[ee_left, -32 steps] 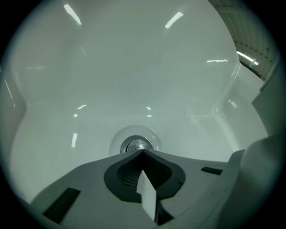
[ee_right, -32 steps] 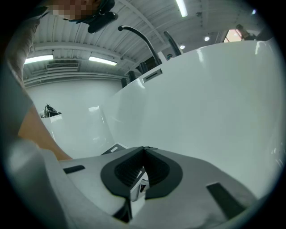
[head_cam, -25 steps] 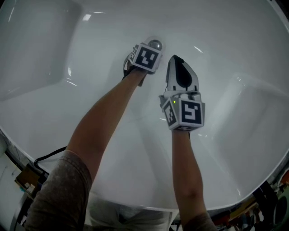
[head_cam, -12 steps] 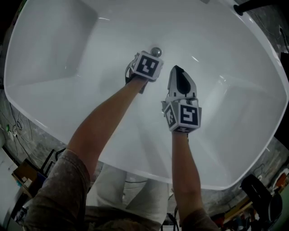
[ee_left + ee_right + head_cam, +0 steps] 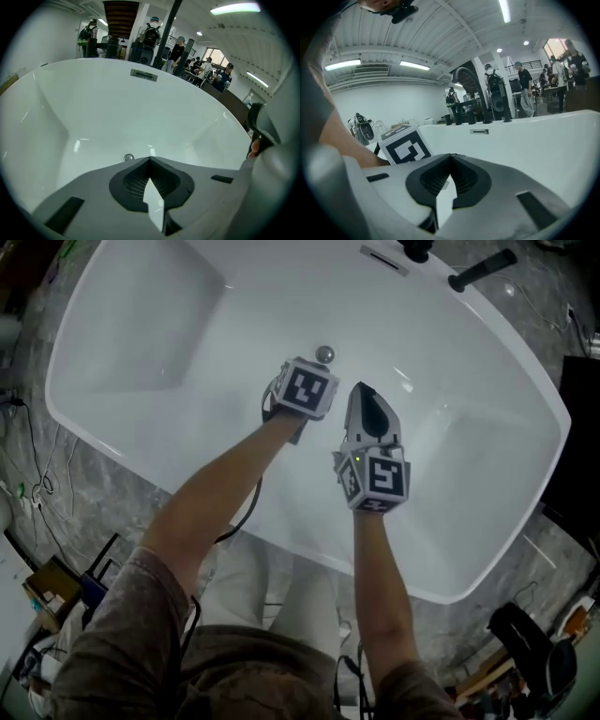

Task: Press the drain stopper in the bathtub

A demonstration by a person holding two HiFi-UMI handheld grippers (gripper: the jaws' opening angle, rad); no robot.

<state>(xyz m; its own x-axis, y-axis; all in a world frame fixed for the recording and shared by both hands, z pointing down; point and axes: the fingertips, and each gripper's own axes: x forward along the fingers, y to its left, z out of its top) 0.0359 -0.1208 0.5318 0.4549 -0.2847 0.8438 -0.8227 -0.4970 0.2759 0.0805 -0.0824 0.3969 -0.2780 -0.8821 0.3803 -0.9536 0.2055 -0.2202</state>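
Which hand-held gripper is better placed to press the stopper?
Left, likely. The left hand-held gripper, jaws shut, points at the stopper just past its tip. The right hand-held gripper sits off to the side; its view misses the stopper.

Black faucet lever ahead-right of right tongs; cables (on grey floor) far to their left; standing people beyond.

bathtub: glossy, smooth white
drain stopper: polished metal
left gripper: matt grey plastic, ribbed black pads
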